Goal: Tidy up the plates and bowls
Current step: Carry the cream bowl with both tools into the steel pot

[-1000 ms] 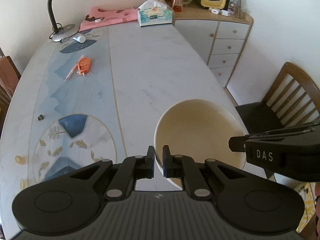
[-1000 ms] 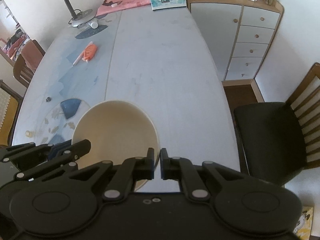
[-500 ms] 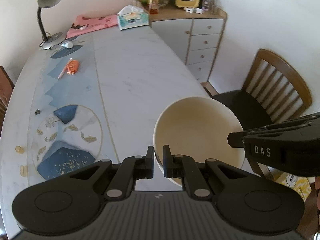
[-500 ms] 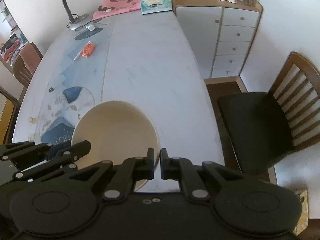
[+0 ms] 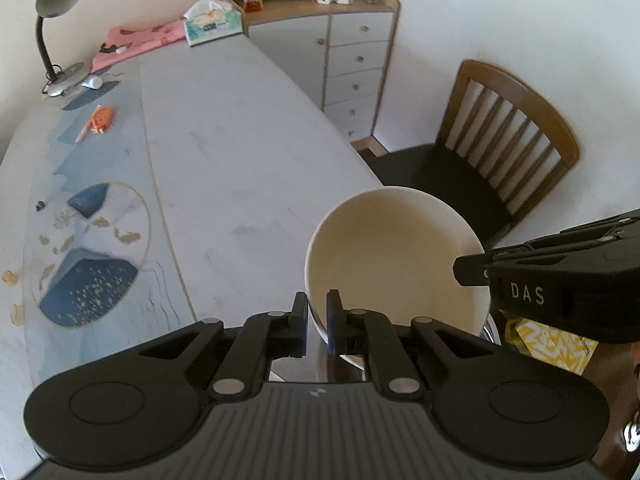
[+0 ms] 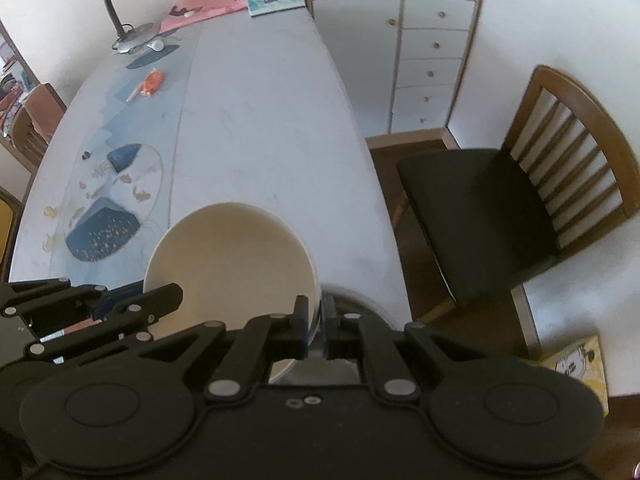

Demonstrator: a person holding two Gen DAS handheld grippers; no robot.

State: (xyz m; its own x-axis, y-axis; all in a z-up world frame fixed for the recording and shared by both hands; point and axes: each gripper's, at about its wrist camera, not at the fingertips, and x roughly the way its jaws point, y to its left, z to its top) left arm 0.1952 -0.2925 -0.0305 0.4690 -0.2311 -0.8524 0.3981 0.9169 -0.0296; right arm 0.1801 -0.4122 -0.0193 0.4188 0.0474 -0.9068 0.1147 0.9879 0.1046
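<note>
Across most of both views stretches the long pale counter, with blue patches and little gold leaf shapes painted on its left part. Beside its right edge stands a wooden chair with a dark seat. At the far end, against the wall, is a low cabinet with drawers and small things on top.

Near the close end of the counter is the big cream bowl. It is held up in the air, partly past the counter's right edge, with the chair seat behind it. Its inside looks bare.

The left hand-held gripper pinches the near left rim of the bowl, one finger inside and one outside, pressed tight on the thin wall. The right hand-held gripper pinches the near right rim the same way, squeezed tight on the wall. In the left view, the right hand-held gripper shows from the side, reaching over the bowl's right rim.

A round metal thing sits just under the bowl, but I cannot tell what it is.

Far off on the counter are a gray desk lamp, a pink cloth, a tissue box and a small orange thing. A yellow box sits on the floor by the chair.
</note>
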